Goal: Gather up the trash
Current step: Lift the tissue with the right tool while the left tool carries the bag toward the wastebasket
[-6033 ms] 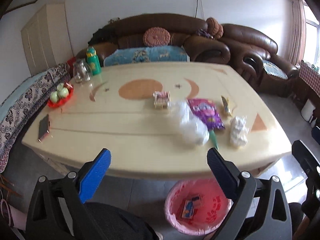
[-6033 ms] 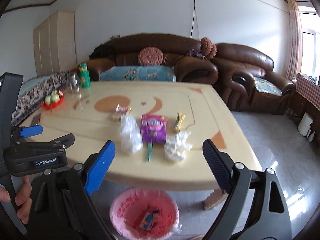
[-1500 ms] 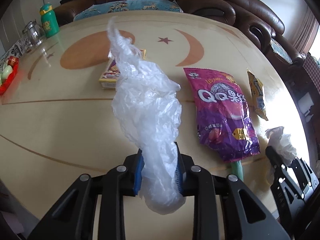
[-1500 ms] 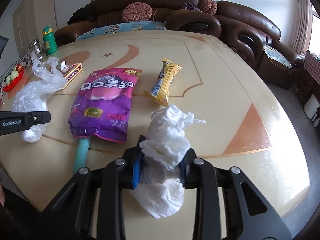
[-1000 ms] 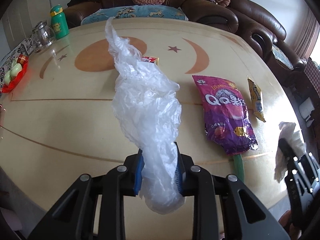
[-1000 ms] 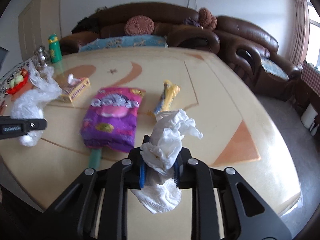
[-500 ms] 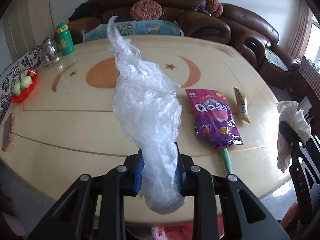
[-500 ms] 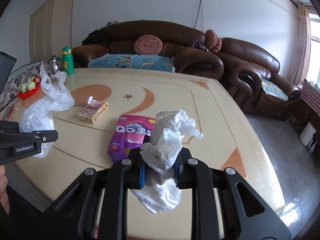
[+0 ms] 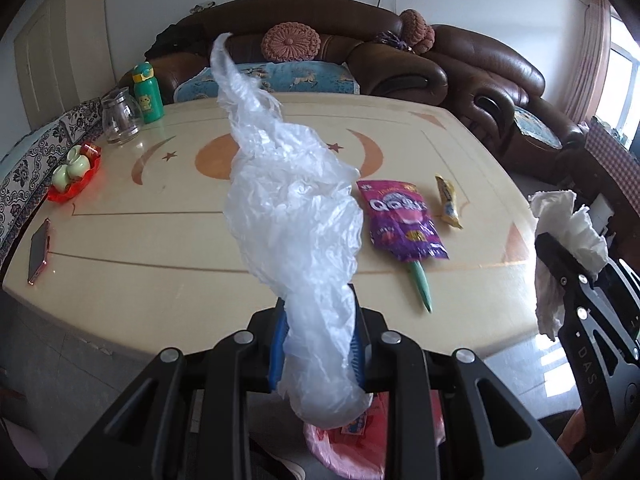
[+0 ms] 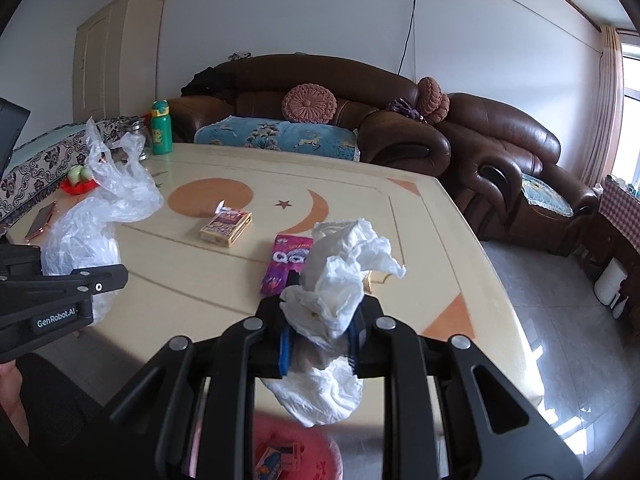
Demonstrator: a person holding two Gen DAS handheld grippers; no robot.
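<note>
My left gripper [image 9: 318,344] is shut on a clear crumpled plastic bag [image 9: 292,216], held up in front of the table's near edge. My right gripper [image 10: 320,338] is shut on a wad of white tissue paper [image 10: 340,280], also lifted off the table. A pink trash bin [image 9: 360,444] with a few wrappers in it stands on the floor below both grippers; it also shows in the right wrist view [image 10: 296,452]. On the table [image 9: 160,240] lie a purple snack bag [image 9: 400,220], a yellow wrapper [image 9: 448,200], a green stick [image 9: 422,286] and a small box [image 10: 226,228].
At the table's left end are a red fruit dish [image 9: 74,172], a glass jar [image 9: 118,120], a green bottle [image 9: 146,92] and a phone [image 9: 38,250]. Brown sofas [image 9: 400,60] stand behind and to the right of the table.
Both grippers have pulled back from the table and risen, each still holding its trash. The table looks farther away and the pink bin has come into view below.
</note>
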